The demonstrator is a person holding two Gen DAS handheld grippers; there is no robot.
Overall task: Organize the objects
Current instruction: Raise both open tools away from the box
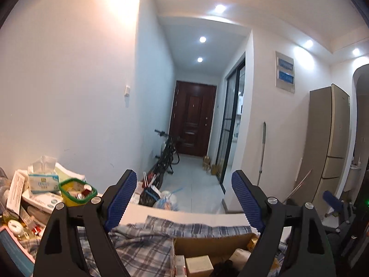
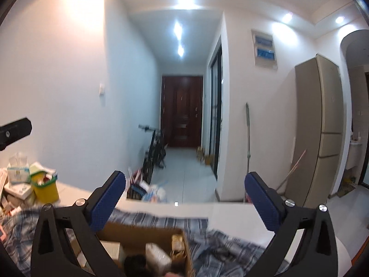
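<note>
A cardboard box (image 1: 207, 247) with several small boxes and a dark item inside sits on a blue plaid cloth (image 1: 143, 244) on a white table (image 1: 184, 217). It also shows in the right wrist view (image 2: 143, 235), slightly blurred. My left gripper (image 1: 184, 198) is open and empty, held above the table over the cloth and the box's far edge. My right gripper (image 2: 184, 198) is open and empty, above the box. A yellow bin with a green rim (image 1: 76, 192) holding cans stands at the left; it also shows in the right wrist view (image 2: 45, 188).
A tissue pack (image 1: 42, 180) and stacked boxes and papers (image 1: 34, 204) crowd the table's left end. Beyond the table lie bags (image 1: 161, 199), a bicycle (image 1: 167, 157), a hallway with a brown door (image 1: 193, 120), a fridge (image 1: 329, 143) and a mop (image 1: 263, 152).
</note>
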